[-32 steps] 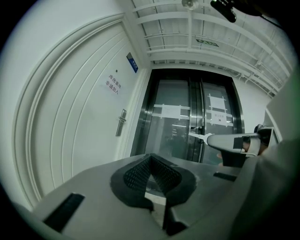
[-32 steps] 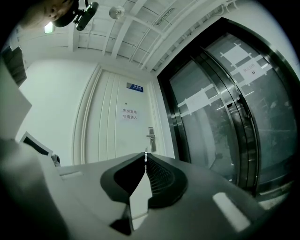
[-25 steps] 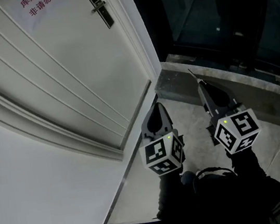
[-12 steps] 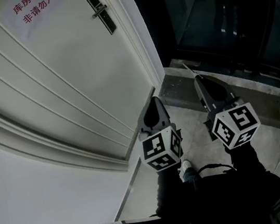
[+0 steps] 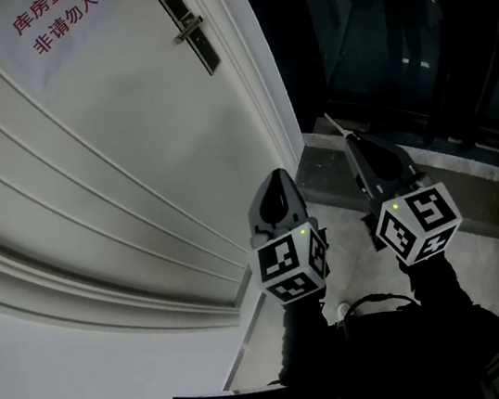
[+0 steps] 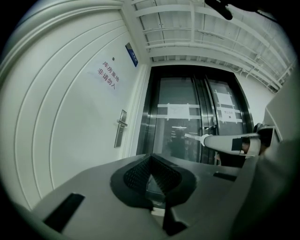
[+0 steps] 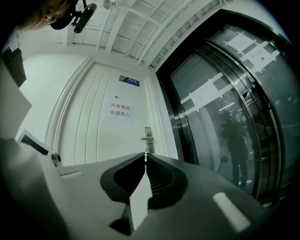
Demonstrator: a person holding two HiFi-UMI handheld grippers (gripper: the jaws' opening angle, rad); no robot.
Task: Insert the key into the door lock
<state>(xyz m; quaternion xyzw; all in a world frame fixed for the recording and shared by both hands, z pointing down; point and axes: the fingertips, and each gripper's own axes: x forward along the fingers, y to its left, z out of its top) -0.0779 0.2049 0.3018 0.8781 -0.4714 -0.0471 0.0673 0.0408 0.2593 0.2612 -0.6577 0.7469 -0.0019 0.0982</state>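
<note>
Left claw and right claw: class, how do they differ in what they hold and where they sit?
The right claw is shut on a thin key, while the left claw is shut with nothing in it. In the head view the left claw sits nearer the door, and the right claw reaches further ahead. Both are closed and point forward.

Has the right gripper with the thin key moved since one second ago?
Yes. Against the grey stone ledge, the right gripper with the thin metal key has gone forward, towards the dark door lock plate.
</note>
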